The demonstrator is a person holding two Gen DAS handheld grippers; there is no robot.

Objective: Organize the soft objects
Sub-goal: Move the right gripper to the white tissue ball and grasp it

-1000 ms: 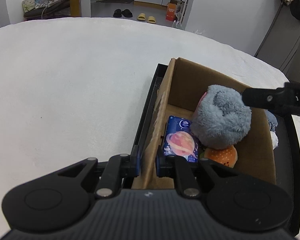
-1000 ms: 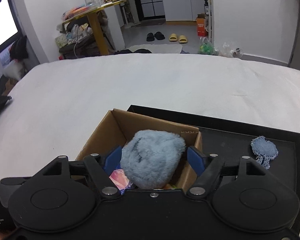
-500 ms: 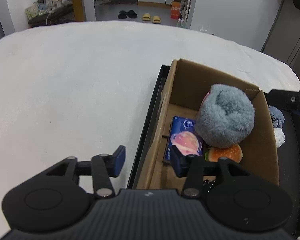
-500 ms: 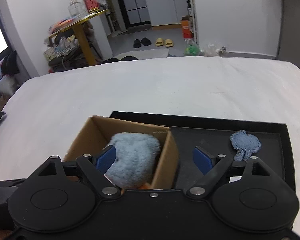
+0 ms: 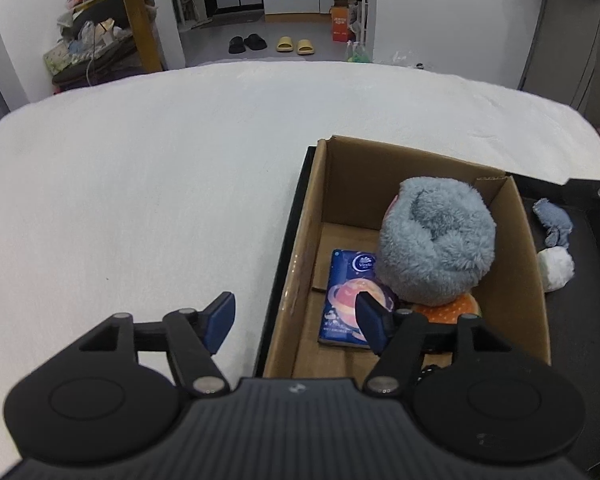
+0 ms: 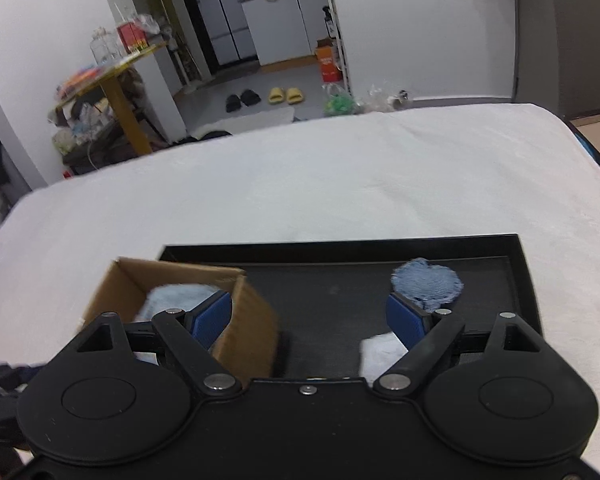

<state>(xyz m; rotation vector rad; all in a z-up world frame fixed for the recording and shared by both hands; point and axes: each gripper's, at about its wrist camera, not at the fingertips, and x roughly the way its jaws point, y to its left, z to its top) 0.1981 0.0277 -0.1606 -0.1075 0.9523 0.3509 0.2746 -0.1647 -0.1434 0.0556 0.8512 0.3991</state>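
Note:
A cardboard box (image 5: pixel 416 184) stands at the left end of a black tray (image 5: pixel 286 240). It holds a grey-blue fluffy plush (image 5: pixel 436 244), a blue tissue pack (image 5: pixel 344 300) and an orange spotted plush (image 5: pixel 460 306). My left gripper (image 5: pixel 296 320) straddles the box's left wall, its jaws opening and its pads clear of the wall. In the right wrist view my right gripper (image 6: pixel 310 316) hangs open over the tray floor (image 6: pixel 332 300), with the box (image 6: pixel 248 324) by its left pad. A blue denim piece (image 6: pixel 428 282) lies just past its right pad, and a white soft lump (image 6: pixel 380 354) lies under it.
The tray sits on a wide white cloth-covered surface (image 5: pixel 140 200). Right of the box lie the denim piece (image 5: pixel 554 222) and the white lump (image 5: pixel 556 268). A finger of the other gripper (image 5: pixel 588 188) reaches in at the right edge. Beyond the surface are a cluttered yellow table (image 6: pixel 112 80) and slippers on the floor.
My left gripper's jaws, shut on the box's left wall before, have spread apart and drawn back a little. My right gripper has swung right from over the plush to over the tray floor.

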